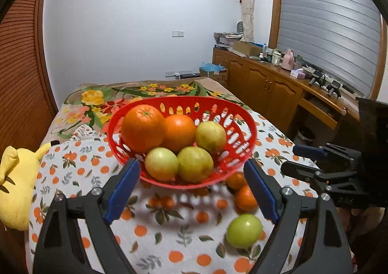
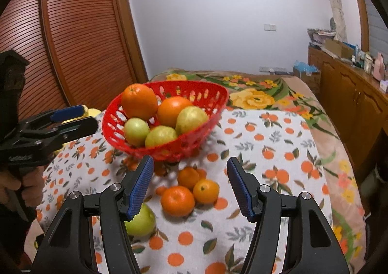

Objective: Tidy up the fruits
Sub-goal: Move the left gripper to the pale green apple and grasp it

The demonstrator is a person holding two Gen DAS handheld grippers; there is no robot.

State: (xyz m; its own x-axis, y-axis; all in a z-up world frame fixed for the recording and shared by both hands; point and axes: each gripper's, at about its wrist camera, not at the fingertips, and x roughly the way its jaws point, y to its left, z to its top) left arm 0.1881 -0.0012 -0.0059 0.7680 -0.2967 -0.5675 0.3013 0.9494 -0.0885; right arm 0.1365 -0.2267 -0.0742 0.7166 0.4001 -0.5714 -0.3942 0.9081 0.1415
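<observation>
The perforated red plastic basket point(image 1: 242, 114) looks glossy; the orange-printed white cloth point(image 1: 169, 237) is matt; ribbed blue gripper pads point(image 2: 141, 186) look rubbery.

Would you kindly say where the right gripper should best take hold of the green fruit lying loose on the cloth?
Probably across the widest middle of the green fruit, coming from above: it is round, so pads higher up could slip off. It lies under the right gripper's left finger, apart from the small oranges, so the open jaws should shift left first.
</observation>
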